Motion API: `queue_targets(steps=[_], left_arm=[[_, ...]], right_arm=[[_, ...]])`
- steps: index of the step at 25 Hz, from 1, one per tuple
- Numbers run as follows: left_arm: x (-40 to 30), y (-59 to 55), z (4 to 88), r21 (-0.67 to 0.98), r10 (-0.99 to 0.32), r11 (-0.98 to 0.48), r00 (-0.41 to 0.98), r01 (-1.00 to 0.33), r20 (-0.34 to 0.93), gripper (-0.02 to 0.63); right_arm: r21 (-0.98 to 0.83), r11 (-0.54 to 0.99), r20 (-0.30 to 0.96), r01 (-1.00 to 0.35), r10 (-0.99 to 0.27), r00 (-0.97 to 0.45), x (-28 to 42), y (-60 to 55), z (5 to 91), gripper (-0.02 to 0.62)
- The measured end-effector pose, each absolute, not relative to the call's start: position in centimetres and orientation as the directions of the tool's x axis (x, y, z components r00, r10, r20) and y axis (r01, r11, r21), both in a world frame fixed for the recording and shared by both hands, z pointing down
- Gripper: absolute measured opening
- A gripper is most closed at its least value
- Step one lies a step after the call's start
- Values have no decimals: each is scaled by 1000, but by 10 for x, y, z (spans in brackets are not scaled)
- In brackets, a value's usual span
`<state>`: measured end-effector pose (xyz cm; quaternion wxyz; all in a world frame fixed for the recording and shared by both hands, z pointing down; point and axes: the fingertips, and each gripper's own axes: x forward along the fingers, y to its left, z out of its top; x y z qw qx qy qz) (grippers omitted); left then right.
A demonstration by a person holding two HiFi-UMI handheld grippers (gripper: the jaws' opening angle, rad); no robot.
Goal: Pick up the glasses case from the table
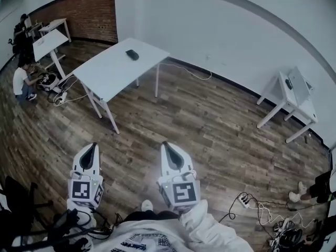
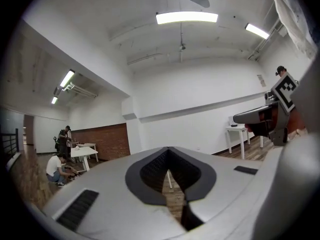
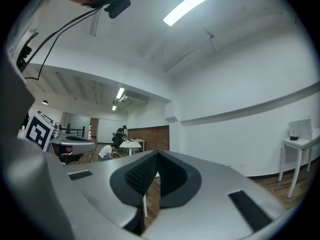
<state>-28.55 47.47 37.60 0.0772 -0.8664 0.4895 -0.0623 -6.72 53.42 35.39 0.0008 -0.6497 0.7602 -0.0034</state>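
The glasses case (image 1: 132, 54) is a small dark oblong lying near the far edge of a white table (image 1: 107, 72), well ahead of me across the wooden floor. Both grippers are held level and low, close to my body and far short of the table. In the head view my left gripper (image 1: 94, 145) has its jaws together in a point, with nothing in them. My right gripper (image 1: 165, 144) beside it looks the same. In the left gripper view the left gripper (image 2: 168, 149) shows its dark pads meeting at the tip, and in the right gripper view so does the right gripper (image 3: 157, 153).
A second white table (image 1: 286, 96) stands at the right wall. A person (image 1: 21, 81) crouches by more tables at the far left, before a brick wall (image 1: 89, 14). A power strip (image 1: 244, 199) and cables lie on the floor at lower right; a black chair (image 1: 16, 199) is at lower left.
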Motion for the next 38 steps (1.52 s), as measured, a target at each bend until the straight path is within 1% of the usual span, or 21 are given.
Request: queue_targets(steps=[6, 12, 16, 18, 21, 23, 26, 29, 32, 36, 38], left_arm=[[-265, 398, 376, -202, -846, -528, 532, -825, 38, 26], [-231, 312, 394, -193, -858, -513, 509, -837, 73, 26], [-187, 231, 409, -221, -859, -511, 506, -831, 85, 26], [-166, 180, 413, -223, -869, -494, 483, -841, 103, 26], [-131, 96, 405, -249, -882, -471, 450, -846, 138, 26], [-110, 45, 395, -264, -890, -455, 428, -850, 156, 26], [-93, -20, 384, -230, -907, -420, 400, -878, 130, 26], [-87, -63, 384, -221, -920, -392, 374, -893, 118, 26], [-84, -87, 391, -224, -922, -384, 362, -896, 135, 26], [-86, -115, 391, -240, -927, -372, 346, -897, 146, 26], [-89, -132, 393, -234, -929, -365, 338, -901, 149, 26]], right_arm=[[-26, 134, 7, -991, -991, -134, -41, 459, 361, 6], [-46, 143, 12, -989, -990, -144, -1, 373, 383, 6], [-65, 146, -3, -987, -989, -146, 46, 281, 407, 6], [-82, 165, 14, -983, -986, -167, 68, 224, 415, 6], [-95, 196, 13, -976, -980, -198, 101, 134, 409, 6], [-95, 228, 36, -969, -972, -232, 118, 83, 400, 6], [-91, 261, 42, -961, -963, -265, 141, 13, 391, 6], [-80, 277, 22, -957, -960, -280, 153, -41, 392, 6], [-74, 287, -5, -955, -958, -287, 158, -75, 398, 6], [-91, 323, 40, -942, -944, -328, 149, -110, 402, 6], [-88, 338, 35, -937, -939, -342, 144, -128, 401, 6]])
